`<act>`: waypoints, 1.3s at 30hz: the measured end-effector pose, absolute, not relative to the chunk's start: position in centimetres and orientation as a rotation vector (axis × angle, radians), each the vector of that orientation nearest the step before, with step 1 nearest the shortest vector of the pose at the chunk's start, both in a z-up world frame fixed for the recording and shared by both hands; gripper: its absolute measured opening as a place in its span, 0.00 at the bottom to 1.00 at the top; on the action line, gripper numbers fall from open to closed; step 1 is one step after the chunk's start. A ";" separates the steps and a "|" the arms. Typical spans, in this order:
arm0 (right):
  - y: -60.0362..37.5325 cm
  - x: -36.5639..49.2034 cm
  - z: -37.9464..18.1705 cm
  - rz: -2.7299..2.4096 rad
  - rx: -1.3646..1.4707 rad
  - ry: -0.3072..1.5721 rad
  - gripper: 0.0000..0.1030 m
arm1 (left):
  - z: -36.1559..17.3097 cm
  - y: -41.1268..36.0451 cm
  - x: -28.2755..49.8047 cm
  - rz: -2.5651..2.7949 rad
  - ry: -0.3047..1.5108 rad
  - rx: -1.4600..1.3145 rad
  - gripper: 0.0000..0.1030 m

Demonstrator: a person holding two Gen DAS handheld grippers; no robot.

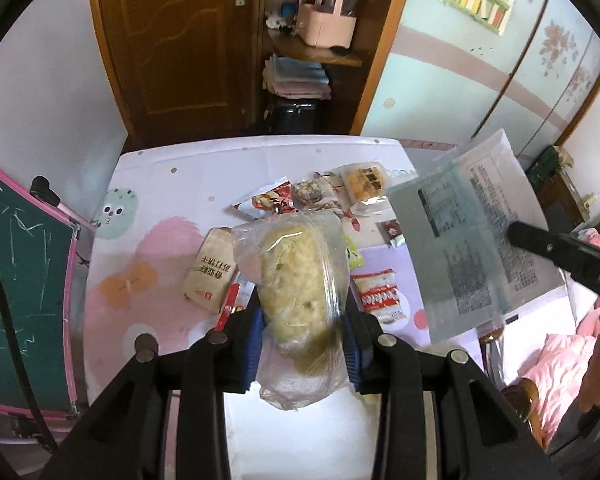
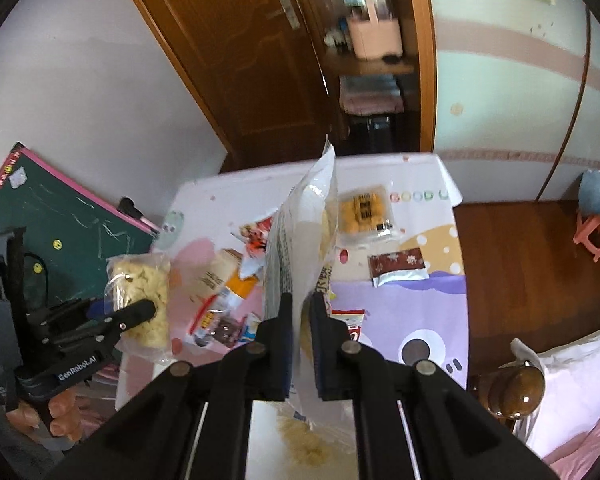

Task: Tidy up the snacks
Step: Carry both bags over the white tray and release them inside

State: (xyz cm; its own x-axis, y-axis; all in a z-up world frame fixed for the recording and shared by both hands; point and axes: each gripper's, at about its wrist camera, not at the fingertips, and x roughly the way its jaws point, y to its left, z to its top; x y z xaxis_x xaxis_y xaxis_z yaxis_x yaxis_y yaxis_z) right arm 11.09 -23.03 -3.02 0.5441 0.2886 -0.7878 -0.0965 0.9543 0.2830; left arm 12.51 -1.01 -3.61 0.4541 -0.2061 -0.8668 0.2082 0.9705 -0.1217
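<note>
Above the table [image 1: 172,184] draped in a pastel cartoon-print cloth, two packs are held clear of the surface. The left gripper [image 1: 304,344] is clamped on a clear plastic bag of pale yellow puffed snack [image 1: 296,280], its blue pads [image 1: 256,340] pressed into the bag's sides. The right gripper [image 2: 300,344] is pinched tight on a flat translucent pouch printed with dark text [image 2: 300,232], gripped at its lower edge and standing edge-on. On the cloth below, a scatter of snacks is seen: a beige paper-wrapped pack [image 1: 212,268], a red-and-white striped packet [image 1: 380,296], a clear tray of yellow pastries [image 2: 364,208] and a dark red sachet [image 2: 398,266].
</note>
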 end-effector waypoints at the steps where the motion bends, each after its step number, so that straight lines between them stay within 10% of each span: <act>1: -22.7 10.3 -2.2 0.236 0.210 0.958 0.07 | -3.0 -0.8 11.7 -0.262 1.065 0.004 0.32; 39: -14.6 -4.7 -12.3 0.124 0.132 1.211 0.08 | -12.4 0.4 -1.6 -0.344 1.304 0.180 0.32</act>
State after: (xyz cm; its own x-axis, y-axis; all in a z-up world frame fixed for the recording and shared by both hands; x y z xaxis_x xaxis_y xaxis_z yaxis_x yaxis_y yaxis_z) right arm -4.75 -14.59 -12.26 0.3475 0.1658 -0.9229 -0.0249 0.9855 0.1677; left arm -1.63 0.37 -12.36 0.2225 -0.1470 -0.9638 0.3478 0.9355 -0.0624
